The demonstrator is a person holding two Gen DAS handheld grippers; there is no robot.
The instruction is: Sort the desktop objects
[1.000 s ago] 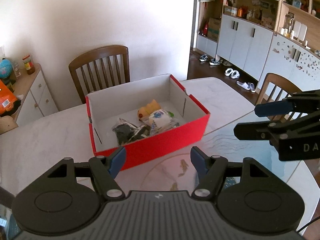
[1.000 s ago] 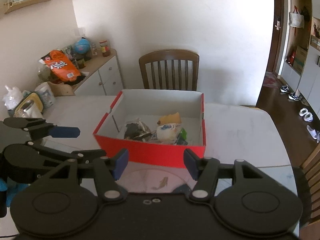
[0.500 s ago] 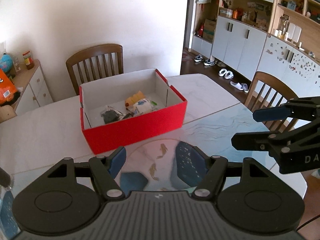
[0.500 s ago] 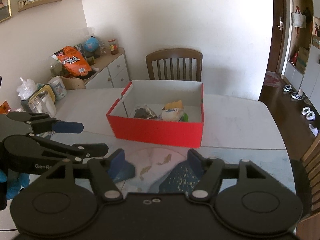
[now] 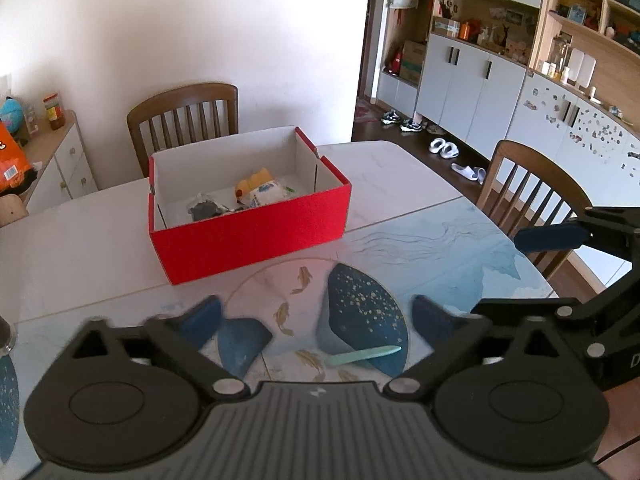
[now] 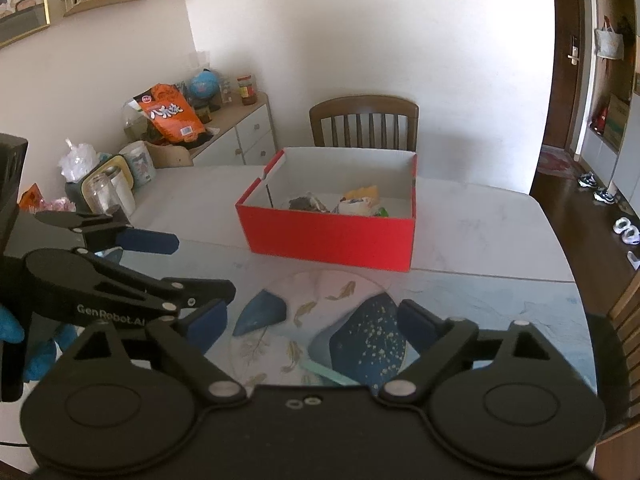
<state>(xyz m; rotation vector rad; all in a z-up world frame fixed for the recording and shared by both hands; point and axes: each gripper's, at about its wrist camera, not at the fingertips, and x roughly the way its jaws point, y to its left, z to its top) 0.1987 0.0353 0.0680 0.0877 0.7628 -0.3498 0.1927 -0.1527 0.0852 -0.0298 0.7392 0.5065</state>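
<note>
A red box point(image 5: 256, 236) with a white inside stands on the table and holds several small packets point(image 5: 256, 194); it also shows in the right wrist view point(image 6: 332, 236). A thin mint-green stick point(image 5: 362, 355) lies on the patterned mat between my left gripper's fingers; its end shows in the right wrist view point(image 6: 330, 376). My left gripper point(image 5: 316, 318) is open and empty, above the mat. My right gripper point(image 6: 312, 322) is open and empty, beside the left one, and shows at the right of the left wrist view point(image 5: 560, 272).
A blue-and-white patterned mat point(image 5: 420, 248) covers the near table. Wooden chairs stand behind the box point(image 5: 184, 120) and at the right point(image 5: 532, 184). Jars and a bag point(image 6: 104, 192) crowd the table's left edge by a sideboard point(image 6: 240, 140).
Both grippers have pulled back from the red box toward the near table edge. The box now looks smaller and farther. The mint-green stick has come into view below the left gripper.
</note>
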